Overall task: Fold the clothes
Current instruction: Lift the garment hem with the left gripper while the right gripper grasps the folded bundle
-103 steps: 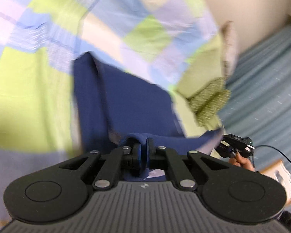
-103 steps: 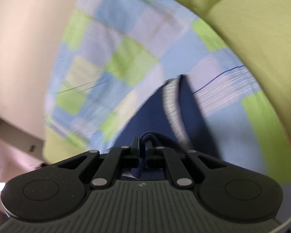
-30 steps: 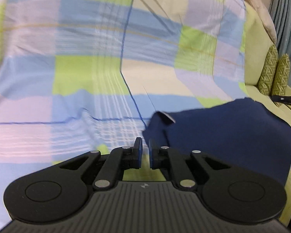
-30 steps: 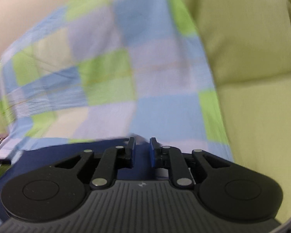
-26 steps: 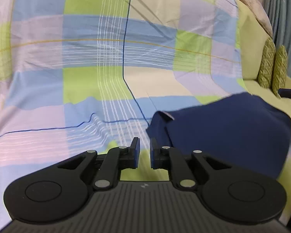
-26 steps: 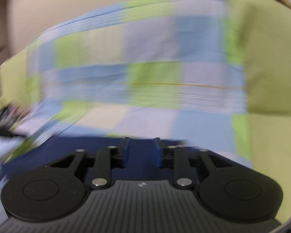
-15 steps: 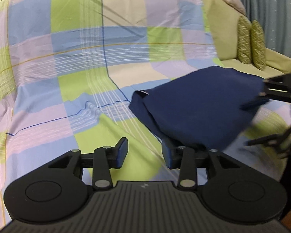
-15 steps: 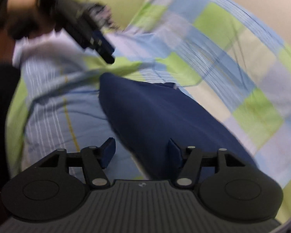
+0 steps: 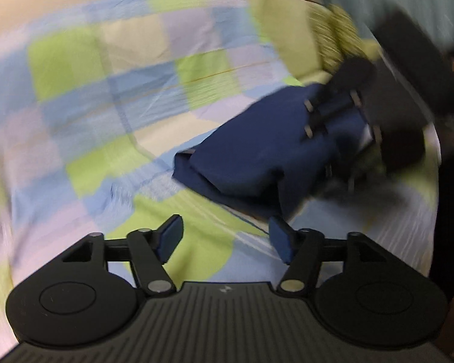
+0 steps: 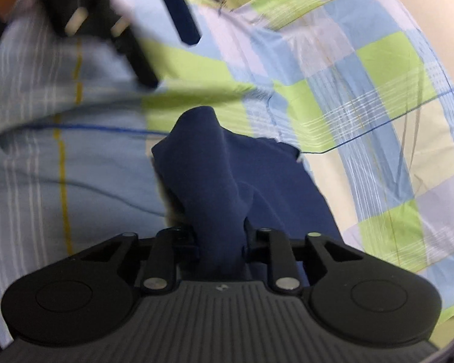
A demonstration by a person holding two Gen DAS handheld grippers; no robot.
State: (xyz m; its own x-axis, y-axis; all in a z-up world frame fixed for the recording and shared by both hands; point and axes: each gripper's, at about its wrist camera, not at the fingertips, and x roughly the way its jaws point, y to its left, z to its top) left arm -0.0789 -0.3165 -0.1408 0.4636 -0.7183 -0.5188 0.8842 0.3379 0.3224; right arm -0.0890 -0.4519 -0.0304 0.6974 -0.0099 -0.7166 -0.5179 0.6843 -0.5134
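Right hand-held gripper (image 10: 221, 246) closing, pinching navy garment (image 10: 227, 181) on checked sheet (image 10: 363, 96). Left hand-held gripper (image 9: 225, 237) opening, empty, near garment edge.

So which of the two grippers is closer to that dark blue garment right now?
The right. The right gripper has the navy garment bunched between its closing fingers. The left gripper sits short of the garment's near edge, its fingers opening over the checked sheet.

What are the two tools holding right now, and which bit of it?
The right tool is closing on a bunched fold at the near edge of the navy garment. The left tool is opening, with nothing between its fingers.
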